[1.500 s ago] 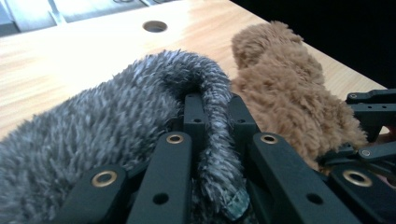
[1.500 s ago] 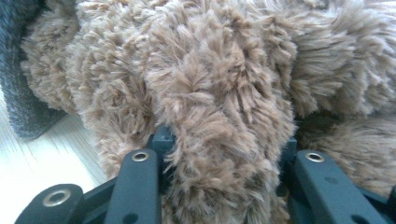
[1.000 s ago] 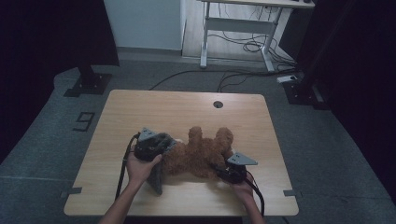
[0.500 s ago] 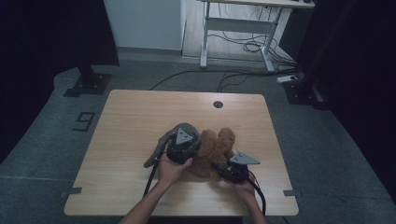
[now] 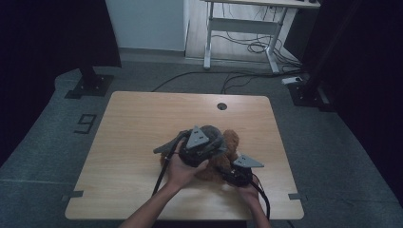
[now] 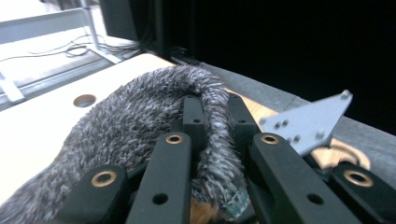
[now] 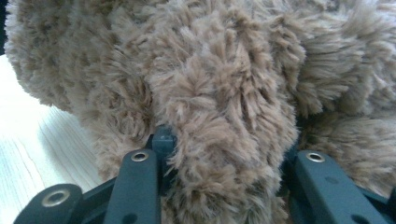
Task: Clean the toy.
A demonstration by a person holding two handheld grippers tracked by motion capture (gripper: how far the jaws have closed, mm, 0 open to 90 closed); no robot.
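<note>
A brown teddy bear [image 5: 232, 140] lies on the wooden table [image 5: 138, 123], right of the middle and towards the near edge. My left gripper [image 5: 215, 143] hangs over the bear, shut on the rim of a grey fuzzy cloth [image 5: 209, 133]. In the left gripper view the left gripper [image 6: 215, 106] pinches a fold of the grey cloth [image 6: 135, 116]. My right gripper [image 5: 227, 170] sits low at the bear's near right side. Its view shows the right gripper [image 7: 226, 150] shut on a thick lump of the bear's fur [image 7: 210, 70]. Much of the bear is hidden under the cloth and my left hand.
A round cable hole [image 5: 222, 106] sits near the table's far edge. The right gripper's grey plate [image 6: 308, 121] shows close beyond my left jaws. Past the table stand a white desk frame [image 5: 240, 28] with floor cables and a black stand [image 5: 90, 80].
My left gripper has risen and swung right from the bear's left side to above it, carrying the grey cloth along. The right gripper has kept its grip in place.
</note>
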